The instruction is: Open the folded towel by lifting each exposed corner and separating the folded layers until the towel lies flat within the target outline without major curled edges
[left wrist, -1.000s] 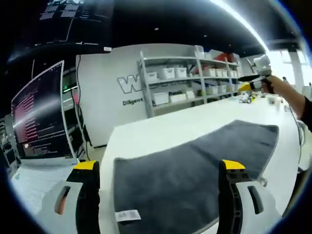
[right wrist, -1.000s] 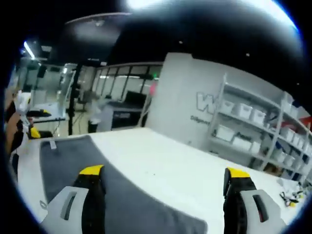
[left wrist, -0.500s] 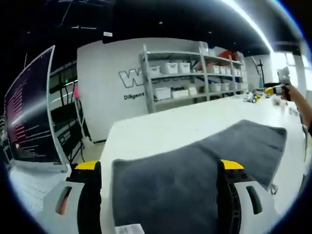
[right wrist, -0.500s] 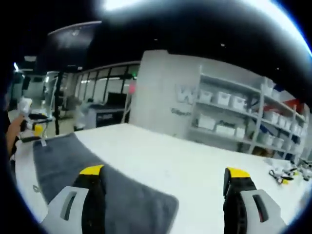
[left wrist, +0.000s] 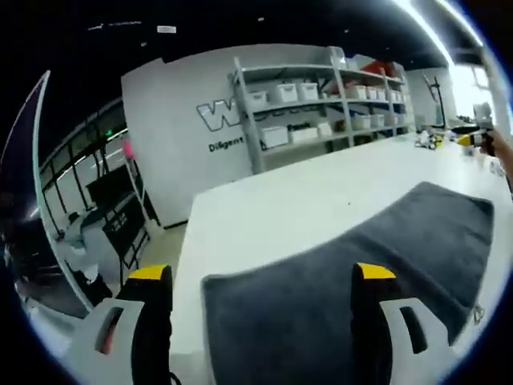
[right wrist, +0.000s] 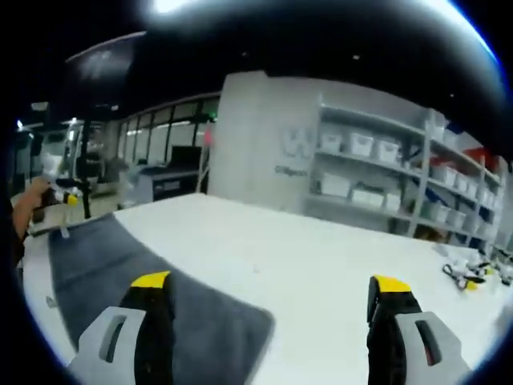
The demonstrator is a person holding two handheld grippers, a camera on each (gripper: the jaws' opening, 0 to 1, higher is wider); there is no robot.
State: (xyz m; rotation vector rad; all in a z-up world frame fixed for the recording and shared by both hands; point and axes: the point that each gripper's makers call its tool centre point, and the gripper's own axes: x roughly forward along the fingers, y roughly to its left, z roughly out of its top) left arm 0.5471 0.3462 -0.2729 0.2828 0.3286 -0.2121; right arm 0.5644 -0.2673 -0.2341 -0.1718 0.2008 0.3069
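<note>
Both grippers hang with jaws apart, grasping nothing: the left gripper [left wrist: 258, 277] over the grey towel's [left wrist: 337, 281] near end, the right gripper [right wrist: 271, 285] past its far corner. The towel lies on the white table [right wrist: 321, 265]; shelving [left wrist: 321, 96] stands beyond

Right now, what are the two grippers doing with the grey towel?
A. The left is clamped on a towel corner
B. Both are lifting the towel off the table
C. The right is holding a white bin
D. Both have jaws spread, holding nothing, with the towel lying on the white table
D. In both views the jaws stand apart with nothing between them, and the grey towel lies on the white table.
</note>
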